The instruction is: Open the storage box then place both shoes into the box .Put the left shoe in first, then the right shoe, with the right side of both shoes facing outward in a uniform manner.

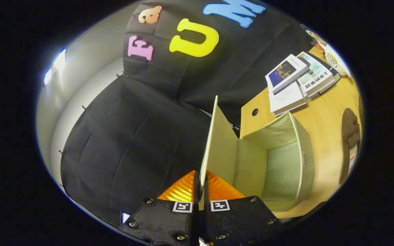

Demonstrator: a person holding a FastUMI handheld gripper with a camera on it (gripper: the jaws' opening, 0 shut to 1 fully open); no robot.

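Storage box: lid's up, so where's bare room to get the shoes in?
The tool is shut on the lid, held upright. The storage box interior is bare. Free tabletop runs between box and brown shoe. Crowded beyond: stacked books and a toy.

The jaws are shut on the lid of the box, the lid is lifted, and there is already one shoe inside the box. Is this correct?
Not quite: the box is empty inside, as the gripper view shows. The rest holds: the gripper is shut on the lid, which stands lifted. A dark shoe lies on the table beyond the box.
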